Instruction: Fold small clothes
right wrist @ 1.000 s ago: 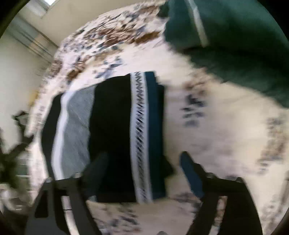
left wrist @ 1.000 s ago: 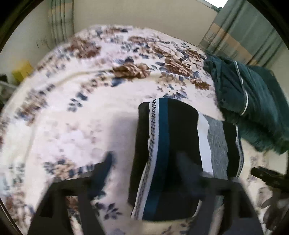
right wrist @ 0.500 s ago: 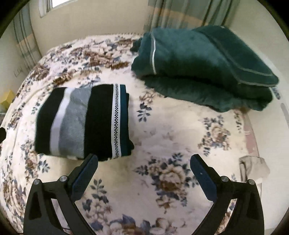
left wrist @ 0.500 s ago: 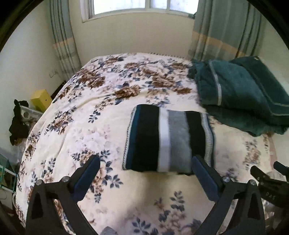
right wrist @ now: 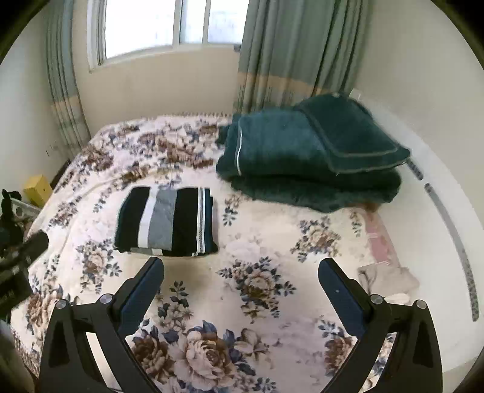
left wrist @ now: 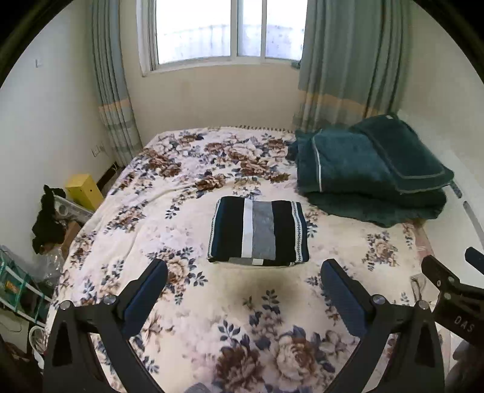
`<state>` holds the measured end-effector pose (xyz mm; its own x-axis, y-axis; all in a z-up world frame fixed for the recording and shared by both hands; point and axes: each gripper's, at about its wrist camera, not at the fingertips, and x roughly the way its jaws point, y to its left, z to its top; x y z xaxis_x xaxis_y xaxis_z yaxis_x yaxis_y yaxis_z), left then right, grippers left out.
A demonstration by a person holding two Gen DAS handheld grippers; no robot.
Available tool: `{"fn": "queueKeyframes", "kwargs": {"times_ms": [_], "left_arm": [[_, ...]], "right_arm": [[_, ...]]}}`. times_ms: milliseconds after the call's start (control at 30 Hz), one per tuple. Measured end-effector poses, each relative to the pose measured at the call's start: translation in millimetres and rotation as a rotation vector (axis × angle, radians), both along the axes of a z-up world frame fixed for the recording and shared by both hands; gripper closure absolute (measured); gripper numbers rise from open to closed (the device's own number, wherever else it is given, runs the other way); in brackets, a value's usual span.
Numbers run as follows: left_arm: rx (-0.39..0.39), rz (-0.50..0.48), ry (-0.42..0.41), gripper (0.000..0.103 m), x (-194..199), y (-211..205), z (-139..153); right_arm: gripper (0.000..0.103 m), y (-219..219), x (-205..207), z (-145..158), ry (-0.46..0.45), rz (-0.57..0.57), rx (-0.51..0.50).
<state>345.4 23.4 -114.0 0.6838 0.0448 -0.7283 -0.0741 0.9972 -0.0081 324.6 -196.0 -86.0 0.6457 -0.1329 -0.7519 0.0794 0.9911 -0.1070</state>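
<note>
**Folded striped garment lies on the bed, both grippers spread and empty**

The striped garment lies folded into a neat rectangle on the flowered bedspread, roughly mid-bed. Its bands run black, white, grey and black, with a patterned white edge and a teal stripe at the side (the fold edge faces the cameras).

The left gripper hangs above the near part of the bed with its jaws spread wide. Nothing is between its blue fingers, and the garment sits apart from them, farther up the bed. The jaws have just been opening.

The right gripper is likewise spread wide with nothing between its fingers; in its view the garment lies ahead and to the left, clear of the tips.

A pile of dark green blankets rests at the far right of the bed, well apart from the garment. Beyond the bed are a window and grey-green curtains. A yellow box stands on the floor by the left wall.
</note>
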Motion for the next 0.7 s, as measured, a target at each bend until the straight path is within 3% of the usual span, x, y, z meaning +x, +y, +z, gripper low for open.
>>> {"fn": "queueKeyframes", "kwargs": {"times_ms": [367, 700], "left_arm": [[0.013, 0.026, -0.130, 0.000, -101, -5, 76], [0.020, 0.050, -0.180, 0.000, -146, -5, 96]], "right_arm": [[0.000, 2, -133, 103, -0.130, 0.063, 0.022], [0.000, -1, -201, 153, -0.208, 0.077, 0.042]]}}
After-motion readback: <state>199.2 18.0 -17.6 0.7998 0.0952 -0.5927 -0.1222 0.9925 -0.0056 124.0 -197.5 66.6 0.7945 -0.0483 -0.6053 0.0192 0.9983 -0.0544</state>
